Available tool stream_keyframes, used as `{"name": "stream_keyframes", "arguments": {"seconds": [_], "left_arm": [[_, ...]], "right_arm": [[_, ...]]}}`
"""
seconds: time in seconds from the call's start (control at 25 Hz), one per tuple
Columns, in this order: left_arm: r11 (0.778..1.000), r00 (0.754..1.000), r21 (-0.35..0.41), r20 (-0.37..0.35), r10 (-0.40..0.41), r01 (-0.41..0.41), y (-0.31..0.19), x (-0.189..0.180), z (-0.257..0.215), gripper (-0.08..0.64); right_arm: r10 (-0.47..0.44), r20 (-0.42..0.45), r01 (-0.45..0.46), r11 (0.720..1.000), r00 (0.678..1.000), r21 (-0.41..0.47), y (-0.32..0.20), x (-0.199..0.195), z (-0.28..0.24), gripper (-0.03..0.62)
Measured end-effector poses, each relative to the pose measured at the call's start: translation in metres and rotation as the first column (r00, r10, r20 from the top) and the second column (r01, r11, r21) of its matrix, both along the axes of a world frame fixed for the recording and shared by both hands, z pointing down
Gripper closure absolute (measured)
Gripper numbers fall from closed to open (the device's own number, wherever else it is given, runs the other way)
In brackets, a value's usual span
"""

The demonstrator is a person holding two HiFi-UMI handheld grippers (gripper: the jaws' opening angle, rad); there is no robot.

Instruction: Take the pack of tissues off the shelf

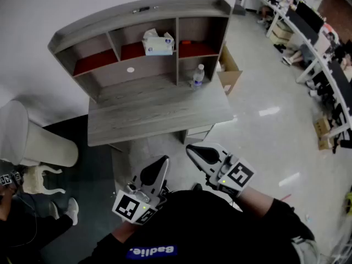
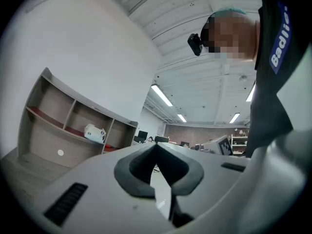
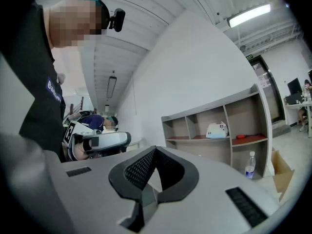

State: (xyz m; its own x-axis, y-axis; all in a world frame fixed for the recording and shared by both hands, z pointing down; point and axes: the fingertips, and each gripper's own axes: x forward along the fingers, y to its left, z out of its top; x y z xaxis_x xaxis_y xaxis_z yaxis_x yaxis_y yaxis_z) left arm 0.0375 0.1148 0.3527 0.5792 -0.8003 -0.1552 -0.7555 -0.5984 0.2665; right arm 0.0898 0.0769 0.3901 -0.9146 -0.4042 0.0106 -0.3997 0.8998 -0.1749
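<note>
Pack of tissues [image 1: 158,43] sits in the middle upper compartment of the shelf [image 1: 143,16] on the bench [image 1: 159,111]; water bottle [image 1: 198,76] stands below, to the right. Left gripper [image 1: 158,168] and right gripper [image 1: 199,153] are well short of the bench. Both pairs of jaws are pressed together with nothing between them.

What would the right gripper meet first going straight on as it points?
Probably the white wall just left of the shelf (depth is unclear); nothing nearer shows ahead of the right gripper. The tissues sit further right.
</note>
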Motion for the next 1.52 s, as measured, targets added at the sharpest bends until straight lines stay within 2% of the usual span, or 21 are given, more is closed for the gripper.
{"name": "stream_keyframes", "arguments": {"seconds": [0.32, 0.72, 0.88, 1.24, 1.52], "left_arm": [[1.0, 1.0, -0.006, 0.002, -0.005, 0.006, 0.001, -0.014, 0.001, 0.558], [1.0, 1.0, 0.011, -0.004, 0.017, -0.017, -0.007, -0.035, 0.0, 0.558], [0.999, 0.999, 0.033, 0.019, 0.034, -0.035, -0.005, -0.05, 0.004, 0.558], [0.996, 0.997, 0.044, -0.001, 0.078, -0.078, -0.002, -0.092, 0.006, 0.558], [0.997, 0.998, 0.038, -0.008, 0.069, -0.068, -0.013, -0.111, 0.01, 0.558]], "right_arm": [[-0.012, 0.0, 0.012, 1.0, 1.0, 0.003, 0.002, -0.016, -0.002, 0.563], [0.017, -0.023, -0.017, 1.0, 1.0, 0.013, -0.006, -0.035, 0.0, 0.563], [0.039, -0.03, -0.038, 0.999, 0.999, 0.03, -0.008, -0.049, -0.001, 0.563], [0.116, -0.06, -0.113, 0.992, 0.991, 0.055, -0.014, -0.08, -0.001, 0.563], [0.106, -0.088, -0.101, 0.993, 0.99, 0.06, -0.023, -0.098, 0.0, 0.563]]}}
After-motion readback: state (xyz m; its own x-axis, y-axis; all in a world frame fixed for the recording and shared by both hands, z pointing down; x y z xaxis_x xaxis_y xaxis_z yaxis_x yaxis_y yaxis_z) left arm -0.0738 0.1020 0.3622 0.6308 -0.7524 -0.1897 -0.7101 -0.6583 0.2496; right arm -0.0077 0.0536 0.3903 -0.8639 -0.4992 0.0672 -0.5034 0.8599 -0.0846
